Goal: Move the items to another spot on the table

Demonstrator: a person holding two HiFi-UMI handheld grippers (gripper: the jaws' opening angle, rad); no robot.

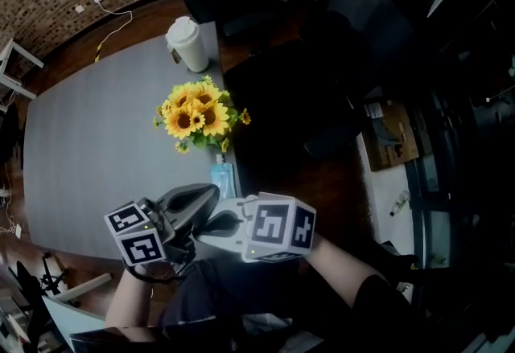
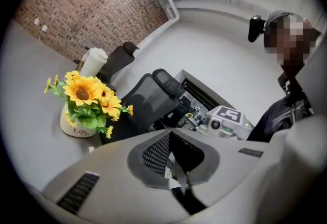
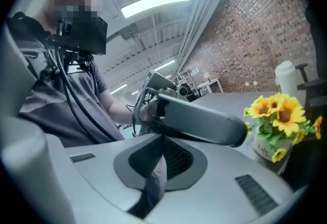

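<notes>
left gripper (image 2: 171, 139) and right gripper (image 3: 161, 145) hover side by side, fingers of both closed on nothing; beyond them a sunflower pot (image 1: 197, 114) and a white cup (image 1: 187, 43) stand on the grey tabletop (image 1: 96, 142).

From where I stand, the table (image 1: 88, 134) has a smooth, matt grey top. The left gripper (image 2: 169, 136) and the right gripper (image 3: 162, 139) are shells of pale grey plastic, matt and smooth outside, and their inner pads (image 2: 156, 154) are black with a fine ribbed texture. The sunflowers (image 1: 195, 112) have soft, dull petals, cloth or plastic I cannot tell, in a white pot (image 2: 75, 127) with a glossy glazed look. The white cup (image 1: 187, 43) looks like matt paper under a smooth plastic lid. The chairs (image 2: 148, 98) have black mesh backs. The wall (image 2: 92, 8) is rough bare brick, the floor (image 1: 153, 18) reddish wood, and the box (image 1: 392, 134) plain brown cardboard.
</notes>
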